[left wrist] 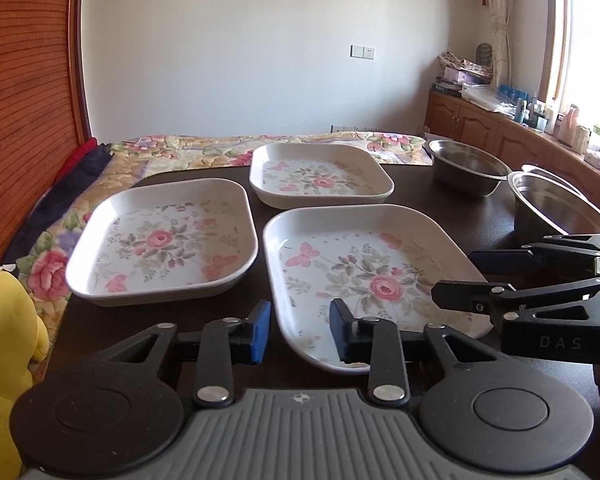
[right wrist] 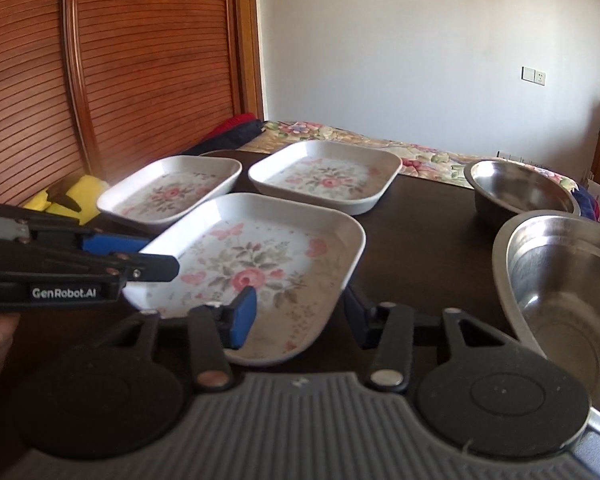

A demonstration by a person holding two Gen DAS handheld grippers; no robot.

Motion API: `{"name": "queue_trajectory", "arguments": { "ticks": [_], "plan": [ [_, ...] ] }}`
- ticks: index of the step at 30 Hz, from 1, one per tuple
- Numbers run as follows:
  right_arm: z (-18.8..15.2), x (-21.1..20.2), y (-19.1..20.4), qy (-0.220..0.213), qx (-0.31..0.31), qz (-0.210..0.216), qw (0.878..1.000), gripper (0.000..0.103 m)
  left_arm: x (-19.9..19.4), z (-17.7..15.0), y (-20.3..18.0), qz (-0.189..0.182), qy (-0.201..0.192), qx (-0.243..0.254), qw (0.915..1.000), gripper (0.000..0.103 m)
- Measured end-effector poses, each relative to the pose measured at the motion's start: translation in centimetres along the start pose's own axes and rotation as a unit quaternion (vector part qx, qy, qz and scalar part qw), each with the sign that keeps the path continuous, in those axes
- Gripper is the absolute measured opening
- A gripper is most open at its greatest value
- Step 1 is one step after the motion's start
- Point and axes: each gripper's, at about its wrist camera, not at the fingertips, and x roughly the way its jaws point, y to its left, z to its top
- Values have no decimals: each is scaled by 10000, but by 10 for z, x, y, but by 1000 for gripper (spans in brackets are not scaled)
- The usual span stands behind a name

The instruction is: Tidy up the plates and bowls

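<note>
Three white rectangular melamine plates with pink rose prints sit on the dark counter [left wrist: 440, 200]: a near plate [left wrist: 374, 276], a left plate [left wrist: 164, 240] and a far plate [left wrist: 320, 174]. Stainless steel bowls [right wrist: 560, 280] stand to the right. The left gripper [left wrist: 300, 330] and right gripper [right wrist: 296, 312] both straddle the near plate's rim with jaws open.

Three plates sit on the worktop [left wrist: 420, 200]: the near plate [left wrist: 364, 276] in front, the left plate [left wrist: 164, 240] beside it, the far plate [left wrist: 320, 174] behind. Two bowls, the far bowl [left wrist: 466, 168] and the near bowl [left wrist: 556, 208], stand to the right; a bed [left wrist: 204, 152] lies behind.
</note>
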Motion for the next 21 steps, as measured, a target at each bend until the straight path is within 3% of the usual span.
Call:
{"name": "queue_trajectory", "arguments": {
  "ticks": [8,21],
  "plan": [
    [0,6,-6,105,170,-5,9998,42,3,-1,2,72,42,-56,9999,20],
    [-2,0,-11,91,275,19,9996,30,-3,-5,-4,67,16,-67,10000,18]
  ]
}}
